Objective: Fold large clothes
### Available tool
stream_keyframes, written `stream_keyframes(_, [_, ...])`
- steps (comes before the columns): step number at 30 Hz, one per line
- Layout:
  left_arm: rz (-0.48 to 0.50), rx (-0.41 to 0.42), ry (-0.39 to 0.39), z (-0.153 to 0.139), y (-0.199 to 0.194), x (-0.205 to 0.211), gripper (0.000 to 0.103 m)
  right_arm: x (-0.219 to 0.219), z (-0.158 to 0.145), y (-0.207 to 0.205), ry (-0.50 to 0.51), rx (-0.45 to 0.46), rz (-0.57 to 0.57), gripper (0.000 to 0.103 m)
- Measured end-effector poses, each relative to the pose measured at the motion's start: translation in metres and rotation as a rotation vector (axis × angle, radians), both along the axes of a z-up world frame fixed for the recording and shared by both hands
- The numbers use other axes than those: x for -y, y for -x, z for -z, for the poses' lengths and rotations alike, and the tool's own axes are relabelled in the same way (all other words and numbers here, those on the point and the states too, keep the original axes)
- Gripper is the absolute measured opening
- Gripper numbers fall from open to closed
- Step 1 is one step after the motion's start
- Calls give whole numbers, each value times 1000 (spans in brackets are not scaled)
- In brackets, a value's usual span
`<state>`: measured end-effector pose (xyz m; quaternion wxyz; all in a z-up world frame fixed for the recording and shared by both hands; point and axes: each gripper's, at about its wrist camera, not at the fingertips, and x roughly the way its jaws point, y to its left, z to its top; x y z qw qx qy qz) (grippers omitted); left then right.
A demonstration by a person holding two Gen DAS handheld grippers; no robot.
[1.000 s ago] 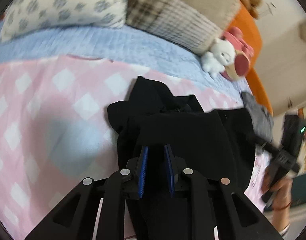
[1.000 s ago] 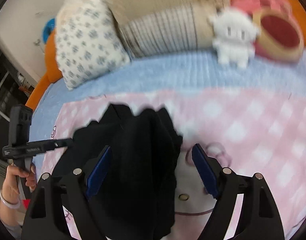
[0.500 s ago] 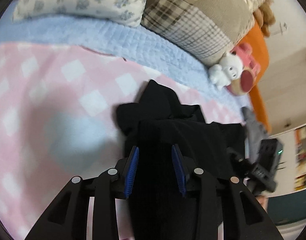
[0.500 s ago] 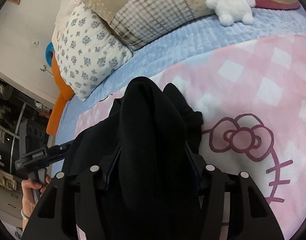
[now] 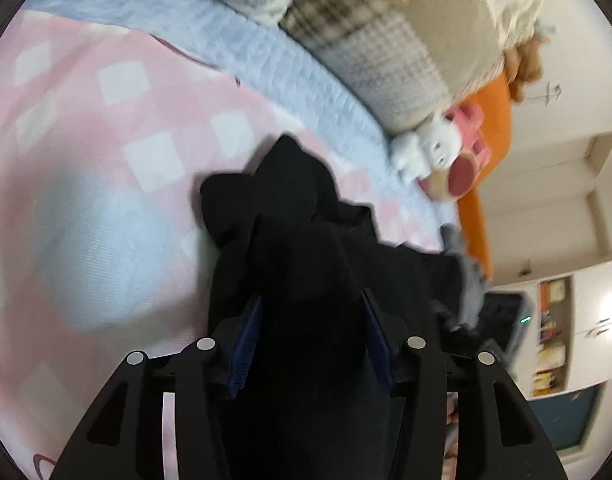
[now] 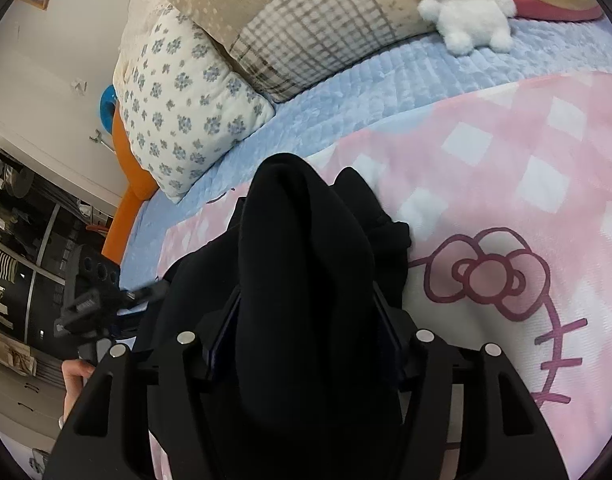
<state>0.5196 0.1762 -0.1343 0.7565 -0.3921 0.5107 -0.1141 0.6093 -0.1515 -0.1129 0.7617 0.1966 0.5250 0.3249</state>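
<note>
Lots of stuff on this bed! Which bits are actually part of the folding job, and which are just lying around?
Part of the job:
- black garment, bunched up on the pink checked blanket
- left tongs and right tongs, each with black cloth between its fingers

Just lying about:
- white plush toy
- floral pillow
- plaid pillow
- grey garment at the bed's edge

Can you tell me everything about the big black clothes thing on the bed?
The black garment is soft, thick-looking dark cloth with no pattern, bunched into rounded folds rather than lying flat. It lies on the pink checked blanket. A hump of it fills the space between the fingers of the right gripper, and another bunch sits between the blue pads of the left gripper. What kind of garment it is cannot be told; it is too dark and crumpled.
</note>
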Motion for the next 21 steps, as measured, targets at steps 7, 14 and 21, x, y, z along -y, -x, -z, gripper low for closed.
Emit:
stream_keyframes(7, [-46,89,12,-8,-1,5,24,-4,-12,2,-9,17,-25,34])
stream_keyframes(14, [-26,207,-72,-60,-12,-2,22,-6,-41,-14,-127,70,-2,34])
stream_keyframes(21, [-92,131,-63,7,-28,-12,25,-21,11,-33,-10,23,91,47])
